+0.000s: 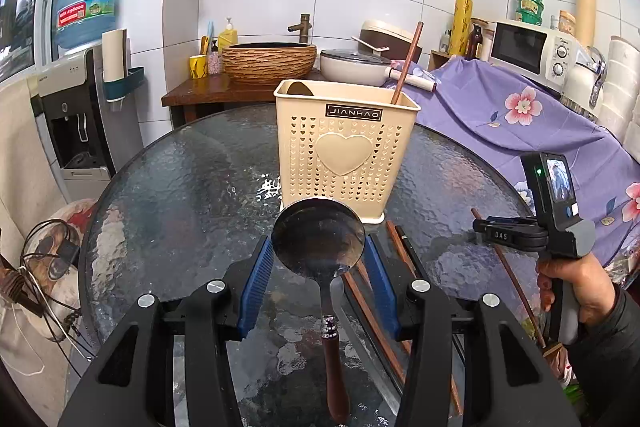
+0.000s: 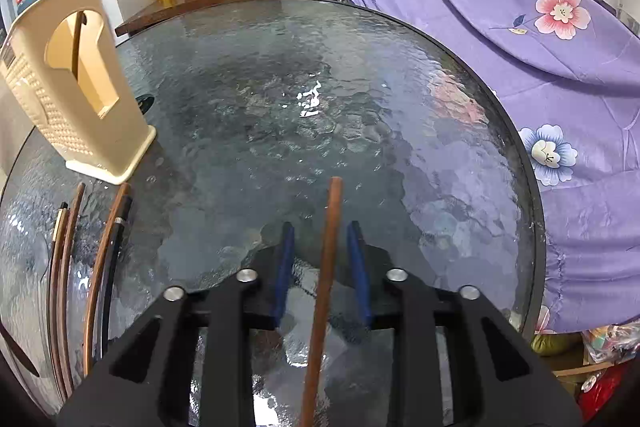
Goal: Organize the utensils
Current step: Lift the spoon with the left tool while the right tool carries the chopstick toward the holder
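My left gripper (image 1: 318,259) jaws stand spread around the ladle (image 1: 319,242), my right gripper (image 2: 322,259) jaws spread around a chopstick (image 2: 326,267).

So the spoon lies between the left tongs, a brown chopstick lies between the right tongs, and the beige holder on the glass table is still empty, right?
Not quite. The holder isn't empty: the left wrist view shows a brown stick already standing in it. The rest holds: the spoon lies between the open left tongs, and a chopstick between the open right tongs, over the table.
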The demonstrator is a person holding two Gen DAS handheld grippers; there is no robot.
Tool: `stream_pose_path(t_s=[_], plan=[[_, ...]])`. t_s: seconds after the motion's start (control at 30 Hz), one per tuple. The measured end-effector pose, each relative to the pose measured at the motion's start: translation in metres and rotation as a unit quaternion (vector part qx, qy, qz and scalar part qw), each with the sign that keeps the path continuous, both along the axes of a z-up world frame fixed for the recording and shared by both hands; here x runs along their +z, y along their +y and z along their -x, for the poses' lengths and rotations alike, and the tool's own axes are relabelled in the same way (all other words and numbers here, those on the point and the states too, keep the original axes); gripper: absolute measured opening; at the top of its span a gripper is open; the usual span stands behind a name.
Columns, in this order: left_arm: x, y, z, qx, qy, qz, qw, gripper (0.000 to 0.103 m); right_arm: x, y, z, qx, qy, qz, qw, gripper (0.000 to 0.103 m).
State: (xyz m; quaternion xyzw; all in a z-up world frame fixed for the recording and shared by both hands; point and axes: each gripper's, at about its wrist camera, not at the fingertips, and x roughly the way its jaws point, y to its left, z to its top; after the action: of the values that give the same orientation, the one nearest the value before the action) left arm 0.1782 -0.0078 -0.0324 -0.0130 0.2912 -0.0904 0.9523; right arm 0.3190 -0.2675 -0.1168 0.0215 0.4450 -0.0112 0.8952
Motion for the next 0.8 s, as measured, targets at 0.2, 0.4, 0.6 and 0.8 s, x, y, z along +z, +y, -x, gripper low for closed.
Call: stream_pose_path(t_s=[0.2,0.4,0.6,0.8], plan=[[0.000,0.000,0.000,0.000,0.000,0.000,1.0000,0.046,0.000,0.001,-0.014,0.011,0.008,-0.016,1.000,0.008],[0.001,0.001,0.000,0.002,-0.001,0.000,1.0000,0.046,0.013,0.002,-0.002,0.028,-0.024,-0.079,0.996,0.008],[0.004,0.005,0.002,0.004,-0.006,0.000,1.0000,0.046,0.055,0.012,0.026,0.078,-0.090,-0.126,0.985,0.008],[0.006,0.010,0.005,0.010,-0.009,0.002,0.9999,0.046,0.098,0.019,0.062,0.130,-0.154,-0.168,0.965,0.008]])
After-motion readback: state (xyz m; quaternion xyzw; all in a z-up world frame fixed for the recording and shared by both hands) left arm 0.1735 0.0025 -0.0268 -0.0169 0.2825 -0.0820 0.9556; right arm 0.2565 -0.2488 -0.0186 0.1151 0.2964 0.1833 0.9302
